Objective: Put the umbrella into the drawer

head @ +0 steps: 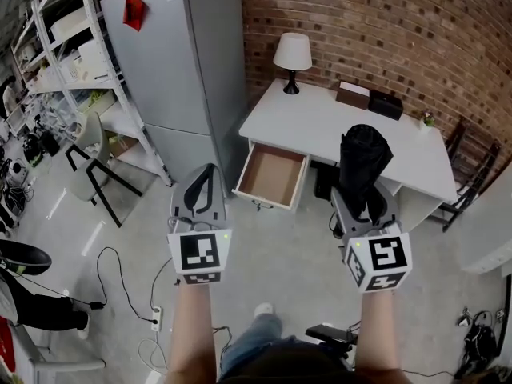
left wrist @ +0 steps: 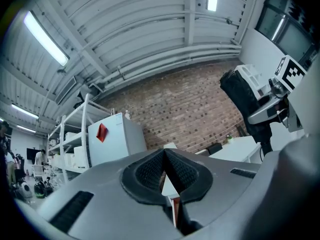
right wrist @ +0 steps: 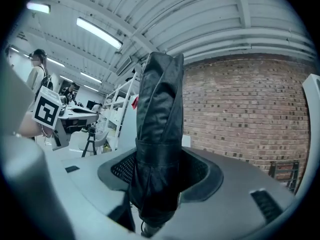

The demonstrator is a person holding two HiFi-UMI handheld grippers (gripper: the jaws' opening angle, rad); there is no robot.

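Observation:
A folded black umbrella [head: 364, 166] stands upright in my right gripper [head: 364, 206], whose jaws are shut on it; in the right gripper view the umbrella [right wrist: 159, 134] fills the gap between the pads. My left gripper [head: 202, 184] is shut with nothing in it, its pads meeting in the left gripper view [left wrist: 164, 173]. Ahead stands a white desk [head: 320, 126] with its wooden drawer [head: 272, 174] pulled open and empty, between the two grippers and a little beyond them. From the left gripper view the umbrella [left wrist: 245, 101] shows at the right.
A lamp [head: 293, 58], a brown box [head: 352, 95] and a black case [head: 386, 104] sit on the desk by the brick wall. A grey fridge [head: 176, 62] and white shelves [head: 72, 70] stand at left, with a chair [head: 92, 162]. Cables [head: 120, 282] lie on the floor.

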